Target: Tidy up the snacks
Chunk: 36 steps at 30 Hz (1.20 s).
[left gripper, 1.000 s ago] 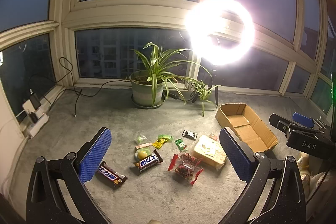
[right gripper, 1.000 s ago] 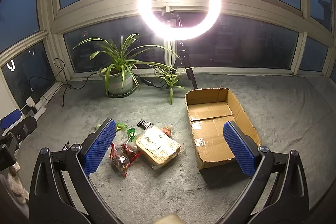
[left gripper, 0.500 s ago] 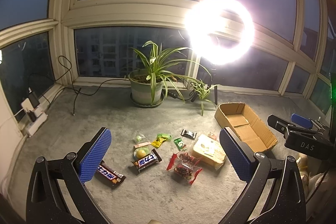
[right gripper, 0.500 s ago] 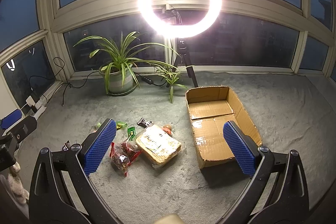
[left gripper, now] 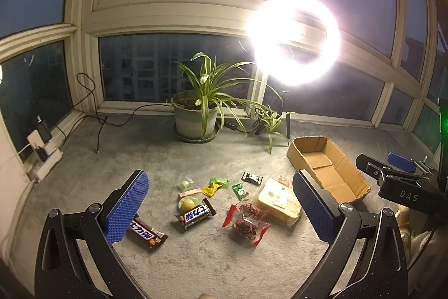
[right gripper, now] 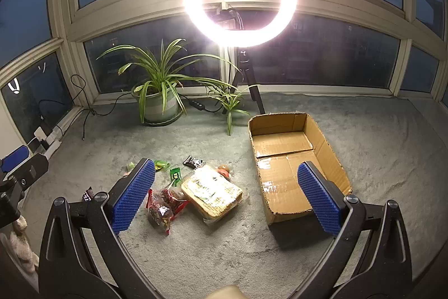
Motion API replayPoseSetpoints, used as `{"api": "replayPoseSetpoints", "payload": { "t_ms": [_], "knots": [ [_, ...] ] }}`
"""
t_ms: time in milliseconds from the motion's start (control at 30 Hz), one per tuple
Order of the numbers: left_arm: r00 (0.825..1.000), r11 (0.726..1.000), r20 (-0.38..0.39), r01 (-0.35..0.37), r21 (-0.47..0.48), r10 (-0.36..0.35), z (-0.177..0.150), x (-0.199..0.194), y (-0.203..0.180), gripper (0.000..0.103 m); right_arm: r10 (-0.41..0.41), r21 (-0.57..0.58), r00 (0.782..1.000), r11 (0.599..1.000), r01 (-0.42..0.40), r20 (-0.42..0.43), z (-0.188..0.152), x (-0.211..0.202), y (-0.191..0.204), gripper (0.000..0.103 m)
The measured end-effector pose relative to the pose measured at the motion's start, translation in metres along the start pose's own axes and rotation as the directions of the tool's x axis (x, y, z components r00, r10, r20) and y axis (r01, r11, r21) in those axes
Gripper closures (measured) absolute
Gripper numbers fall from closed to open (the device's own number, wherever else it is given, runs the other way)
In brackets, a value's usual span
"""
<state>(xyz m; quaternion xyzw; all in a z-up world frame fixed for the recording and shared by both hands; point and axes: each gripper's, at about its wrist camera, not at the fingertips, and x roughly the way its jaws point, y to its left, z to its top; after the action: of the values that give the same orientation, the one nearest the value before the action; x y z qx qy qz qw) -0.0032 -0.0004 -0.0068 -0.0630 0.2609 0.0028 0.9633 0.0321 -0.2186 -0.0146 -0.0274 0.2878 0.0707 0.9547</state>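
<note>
Almost nothing is changed since the earlier frames: only a small drift of the left view is seen, with the snacks and the box [left gripper: 327,170] sitting a little lower and more to the left than before. Both grippers are held above the carpet [right gripper: 196,248], well apart from everything. The left gripper [left gripper: 217,208] is kept wide apart and nothing is held between its pads. The right gripper [right gripper: 225,196] is also spread wide and nothing is gripped. The snacks are scattered on the carpet, left of the open box: two chocolate bars [left gripper: 196,214], a red bag [right gripper: 163,205], a wafer pack [right gripper: 211,191] and several small candies [left gripper: 214,187]. The wafer pack is lying nearest to the box. Nothing is seen inside the box.
</note>
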Motion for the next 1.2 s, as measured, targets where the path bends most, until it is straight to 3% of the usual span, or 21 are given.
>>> {"api": "replayPoseSetpoints", "payload": {
  "t_ms": [400, 700, 1000, 1200],
  "knots": [
    [1.000, 1.000, -0.030, -0.003, -0.008, 0.002, -0.005, 0.008, 0.012, 0.001, 0.022, 0.004, 0.999, 1.000, -0.022, -0.034, -0.007, 0.012, -0.002, 0.000],
    [0.996, 0.997, -0.074, -0.055, -0.053, 0.051, -0.022, 0.016, 0.048, 0.001, 0.085, 0.004, 0.993, 0.996, -0.085, -0.087, -0.022, 0.030, -0.011, 0.000],
    [0.981, 0.991, -0.179, -0.094, -0.097, 0.076, -0.052, 0.030, 0.085, 0.013, 0.157, -0.024, 0.964, 0.986, -0.166, -0.213, -0.046, 0.058, 0.004, 0.000],
    [0.964, 0.987, -0.255, -0.106, -0.118, 0.073, -0.074, 0.040, 0.101, 0.020, 0.225, -0.040, 0.933, 0.969, -0.245, -0.283, -0.062, 0.080, 0.025, 0.010]
  ]
}}
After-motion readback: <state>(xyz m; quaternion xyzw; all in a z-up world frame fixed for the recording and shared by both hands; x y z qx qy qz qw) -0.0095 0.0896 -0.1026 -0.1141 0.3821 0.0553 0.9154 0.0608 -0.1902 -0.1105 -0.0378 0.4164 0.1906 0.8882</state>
